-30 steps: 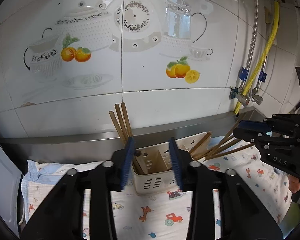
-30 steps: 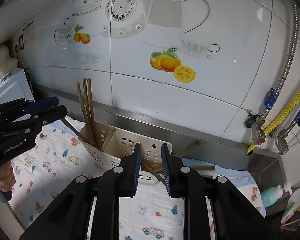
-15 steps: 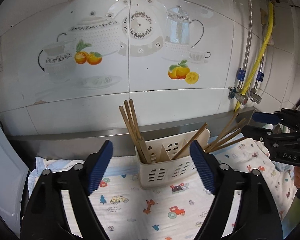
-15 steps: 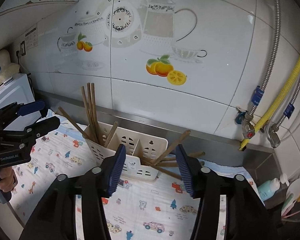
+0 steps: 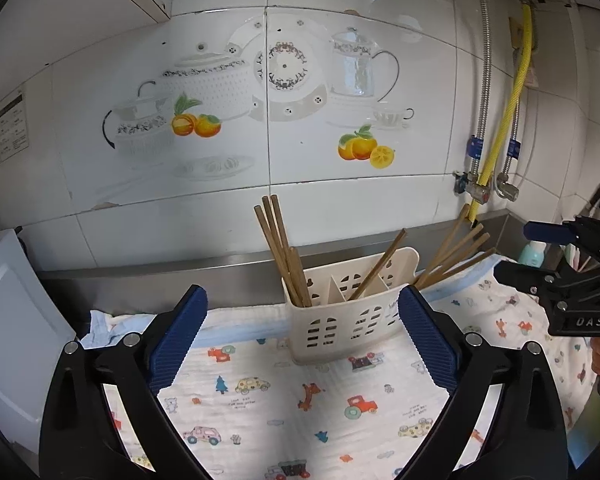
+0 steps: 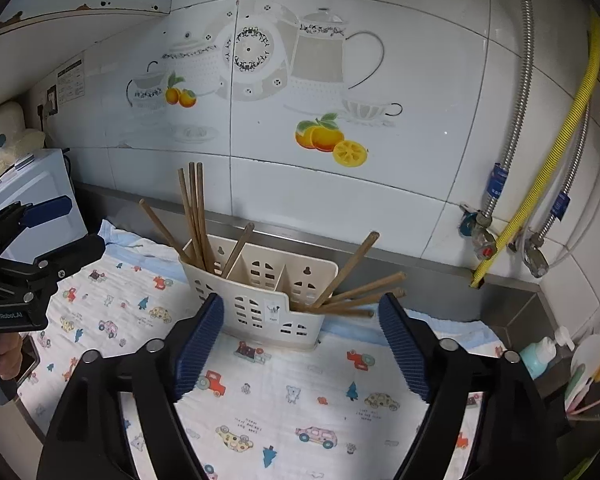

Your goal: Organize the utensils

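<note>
As far as both views show, every chopstick sits in the white holder (image 5: 348, 312) on the patterned cloth (image 5: 300, 392): an upright bundle (image 5: 278, 248) at left, one (image 5: 376, 266) in the middle, a fan (image 5: 452, 256) at right. Left gripper (image 5: 302, 336) and right gripper (image 6: 302, 340) stand jaws apart, empty; little seems left.

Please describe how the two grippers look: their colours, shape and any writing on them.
Both are black plastic frames with silver screws. Each finger ends in a dark blue ribbed pad. The left gripper, seen from the right wrist view, carries white lettering "GenRobot.AI"; the right gripper, seen from the left wrist view, shows "DAS". No cables show. No sleeves show, only bare fingers on the handles.
</note>
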